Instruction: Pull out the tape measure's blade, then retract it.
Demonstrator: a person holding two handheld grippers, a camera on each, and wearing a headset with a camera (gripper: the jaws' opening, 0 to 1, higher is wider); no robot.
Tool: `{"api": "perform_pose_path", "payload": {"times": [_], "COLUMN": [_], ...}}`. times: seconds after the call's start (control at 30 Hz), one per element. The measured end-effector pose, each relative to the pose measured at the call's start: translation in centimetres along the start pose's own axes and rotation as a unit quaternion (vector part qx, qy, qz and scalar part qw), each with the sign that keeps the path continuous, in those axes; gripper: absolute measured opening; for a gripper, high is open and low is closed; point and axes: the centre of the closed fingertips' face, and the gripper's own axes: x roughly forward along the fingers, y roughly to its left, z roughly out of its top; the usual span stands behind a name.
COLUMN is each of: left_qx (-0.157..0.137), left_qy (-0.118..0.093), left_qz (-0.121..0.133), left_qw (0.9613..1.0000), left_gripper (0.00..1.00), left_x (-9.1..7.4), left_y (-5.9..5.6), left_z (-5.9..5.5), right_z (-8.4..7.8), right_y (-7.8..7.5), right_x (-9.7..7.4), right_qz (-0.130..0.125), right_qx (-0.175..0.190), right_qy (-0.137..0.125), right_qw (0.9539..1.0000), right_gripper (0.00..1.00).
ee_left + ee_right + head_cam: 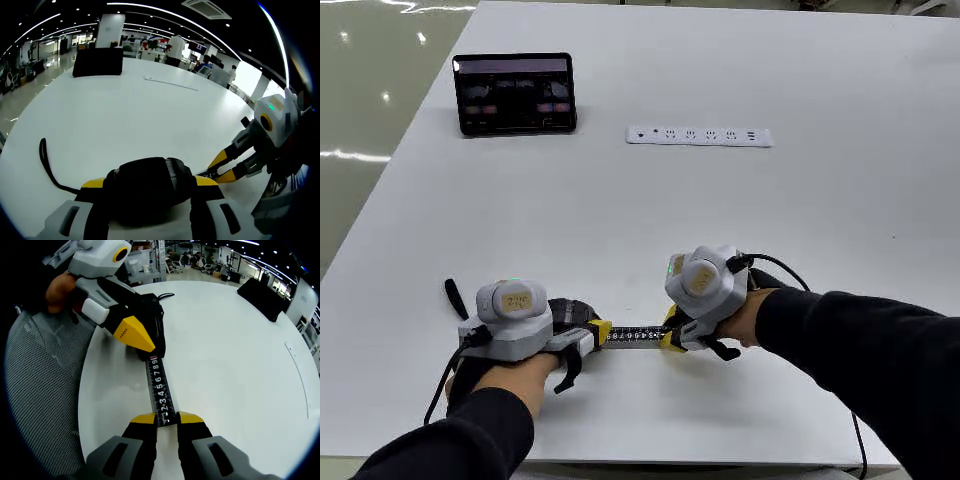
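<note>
Tape measure case (150, 195), rounded black, clamped in left hand-held gripper (592, 335), right hand-held gripper (167, 418) pinching numbered blade (159, 385)

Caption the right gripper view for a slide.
Right tongs pinch the blade, pulled slightly out of the case gripped by left tongs.

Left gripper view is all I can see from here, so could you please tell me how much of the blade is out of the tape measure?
Observer: A short stretch. In the right gripper view the blade shows numerals up to 9 past the tape measure.
Operator: Thank you. Is its end actually gripped?
Observer: Yes, the right claw is shut on the blade's end.
Operator: And does it run straight?
Observer: In the head view it runs straight from the left claw to the right one.
</note>
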Motion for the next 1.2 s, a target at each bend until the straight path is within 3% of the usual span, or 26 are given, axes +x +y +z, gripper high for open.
{"api": "perform_pose_path", "payload": {"times": [0.77,1.2], "left_qx": [-0.009,0.010], "left_qy": [0.003,0.006], "left_qz": [-0.014,-0.006], "left_qw": [0.9999,0.9999], "left_gripper": [0.60,0.60], "left_x": [-0.20,0.00], "left_y": [-0.09,-0.21], "left_z": [-0.08,-0.13], "right_z": [0.76,1.02], "right_y": [-0.11,-0.04], "right_x": [0.45,0.89], "right_qz": [0.010,0.006], "right_qx": [-0.003,-0.012], "right_qy": [-0.005,-0.002], "right_qw": [0.9999,0.9999], "right_gripper": [0.10,0.12]}}
